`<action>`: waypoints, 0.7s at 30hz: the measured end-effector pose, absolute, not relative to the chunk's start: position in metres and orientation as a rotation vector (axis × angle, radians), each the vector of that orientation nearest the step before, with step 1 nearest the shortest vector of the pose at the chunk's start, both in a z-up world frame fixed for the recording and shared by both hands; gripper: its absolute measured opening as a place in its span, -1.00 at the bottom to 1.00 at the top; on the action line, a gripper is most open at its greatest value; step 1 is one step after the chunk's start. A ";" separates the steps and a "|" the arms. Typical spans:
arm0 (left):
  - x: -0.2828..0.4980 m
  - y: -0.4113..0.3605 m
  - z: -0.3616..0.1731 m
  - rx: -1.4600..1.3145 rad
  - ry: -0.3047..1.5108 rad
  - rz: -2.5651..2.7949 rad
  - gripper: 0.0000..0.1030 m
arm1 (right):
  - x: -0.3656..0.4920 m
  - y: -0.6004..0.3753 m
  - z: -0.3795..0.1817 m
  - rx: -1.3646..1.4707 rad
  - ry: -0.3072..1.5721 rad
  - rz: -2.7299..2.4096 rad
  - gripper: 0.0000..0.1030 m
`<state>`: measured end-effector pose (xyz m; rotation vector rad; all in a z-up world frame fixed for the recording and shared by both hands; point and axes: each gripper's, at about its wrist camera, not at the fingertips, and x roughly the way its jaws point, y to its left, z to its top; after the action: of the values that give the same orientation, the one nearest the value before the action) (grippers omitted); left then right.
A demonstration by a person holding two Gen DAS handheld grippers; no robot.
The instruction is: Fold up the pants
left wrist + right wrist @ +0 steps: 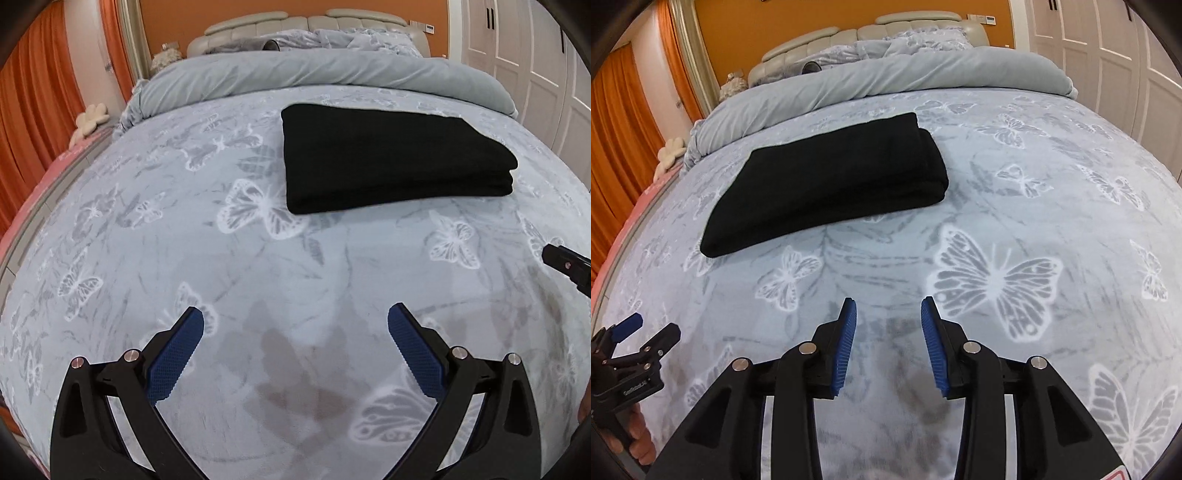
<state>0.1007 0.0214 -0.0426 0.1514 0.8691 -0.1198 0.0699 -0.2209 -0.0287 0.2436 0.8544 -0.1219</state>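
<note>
I count one pair of black pants (pixel 395 162), folded into a single flat rectangular bundle with stacked layers showing along its right edge, and two grippers, both mine. My left gripper (pixel 295 328) has its jaws spread wide with nothing between them but bedspread; the pants lie well ahead of those jaws and a little to the right, apart from them. My right gripper (pixel 888 321) also has its jaws parted, more narrowly, and holds nothing; from it the pants sit ahead and to the left, well clear of the fingertips. Each gripper has two black fingers faced with ribbed blue pads (pixel 846 345). In the right wrist view my left gripper shows low at the left, level with my right jaws. Everything rests on one bed, whose fuzzy pale blue bedspread (pixel 147 240) is printed with white and grey butterflies. Beyond the pants, farther from my jaws, runs one thick rolled grey duvet (pixel 314 74), soft and creased, and behind it a padded beige headboard (pixel 255 27). Orange curtains (pixel 33 107) hang off to the left, white panelled doors (pixel 1089 40) to the right.
</note>
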 end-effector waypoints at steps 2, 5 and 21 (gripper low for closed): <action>0.102 0.022 -0.045 0.145 0.886 -0.127 0.90 | 0.072 -0.218 -0.032 0.238 0.866 -0.111 -0.29; 0.102 0.021 -0.047 0.157 0.882 -0.117 0.90 | 0.073 -0.213 -0.035 0.222 0.874 -0.102 -0.29; 0.100 0.018 -0.045 0.172 0.863 -0.118 0.90 | 0.070 -0.213 -0.032 0.228 0.863 -0.101 -0.29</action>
<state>0.1003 0.0180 -0.0453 0.1715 0.8632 -0.1181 0.0701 -0.2132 -0.0324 0.2281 0.8630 -0.1012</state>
